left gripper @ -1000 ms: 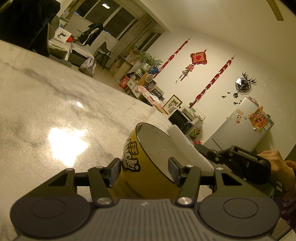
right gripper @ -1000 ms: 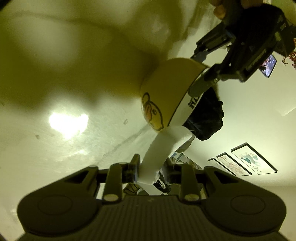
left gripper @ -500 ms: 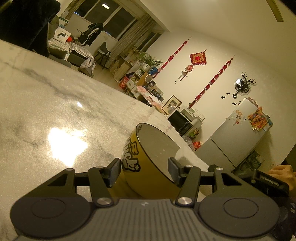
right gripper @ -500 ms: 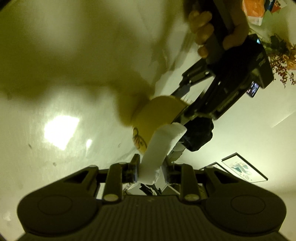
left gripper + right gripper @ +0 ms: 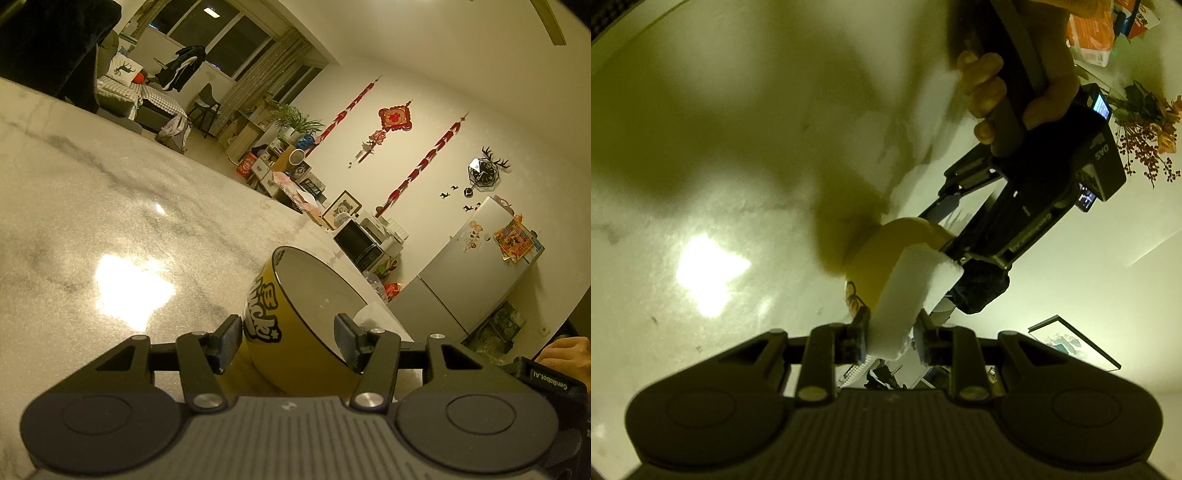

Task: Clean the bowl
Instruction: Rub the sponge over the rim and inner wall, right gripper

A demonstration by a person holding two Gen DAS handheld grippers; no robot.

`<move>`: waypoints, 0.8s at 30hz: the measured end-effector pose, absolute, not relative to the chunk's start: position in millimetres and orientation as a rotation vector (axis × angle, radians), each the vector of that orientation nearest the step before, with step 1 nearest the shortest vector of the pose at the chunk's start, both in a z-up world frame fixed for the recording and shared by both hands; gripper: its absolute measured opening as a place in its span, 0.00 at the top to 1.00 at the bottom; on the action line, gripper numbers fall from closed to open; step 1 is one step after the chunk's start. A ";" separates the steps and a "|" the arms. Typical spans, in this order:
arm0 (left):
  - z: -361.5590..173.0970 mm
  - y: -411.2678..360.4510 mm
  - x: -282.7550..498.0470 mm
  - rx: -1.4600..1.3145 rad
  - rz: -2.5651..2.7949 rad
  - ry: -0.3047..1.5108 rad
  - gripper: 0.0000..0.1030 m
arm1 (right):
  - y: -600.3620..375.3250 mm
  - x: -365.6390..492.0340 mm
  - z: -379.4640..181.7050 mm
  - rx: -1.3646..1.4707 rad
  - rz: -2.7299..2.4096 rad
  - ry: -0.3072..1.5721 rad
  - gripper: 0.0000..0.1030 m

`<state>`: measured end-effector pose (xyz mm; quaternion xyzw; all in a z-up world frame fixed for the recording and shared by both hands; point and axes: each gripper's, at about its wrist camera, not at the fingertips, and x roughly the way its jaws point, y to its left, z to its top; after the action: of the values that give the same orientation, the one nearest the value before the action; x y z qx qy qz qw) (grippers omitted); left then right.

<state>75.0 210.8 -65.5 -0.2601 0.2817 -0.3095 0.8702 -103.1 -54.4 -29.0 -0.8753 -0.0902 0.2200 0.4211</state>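
- Warm, dim yellowish indoor light.
- Bright lamp glare on the marble tabletop (image 5: 92, 206).
- Broad soft shadows, motion blur in right wrist view.
- Strong fisheye bending at edges.

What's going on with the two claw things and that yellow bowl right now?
Left gripper clamped on yellow bowl, tilted on marble table. Right gripper shut on white sponge, beside the bowl. Nothing in the way.

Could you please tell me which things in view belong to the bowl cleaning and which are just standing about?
Belong to the job:
yellow bowl, clamped in the left gripper
white sponge, pinched in the right gripper

Just standing about:
fridge
microwave
wall clock
potted plant
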 end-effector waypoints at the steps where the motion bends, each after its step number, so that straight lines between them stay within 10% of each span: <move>1: -65.4 210.6 75.0 -0.544 -0.647 0.589 0.46 | -56.2 -103.1 -28.7 -2.189 0.549 -0.223 0.74; 24: -66.7 210.0 77.0 -0.535 -0.647 0.590 0.46 | -84.1 -55.7 -28.4 -2.173 0.498 -0.087 0.73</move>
<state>77.0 210.0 -66.7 -0.2560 0.2823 -0.3095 0.8712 -55.7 -84.1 -28.4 -0.8747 -0.0350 0.2004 0.4398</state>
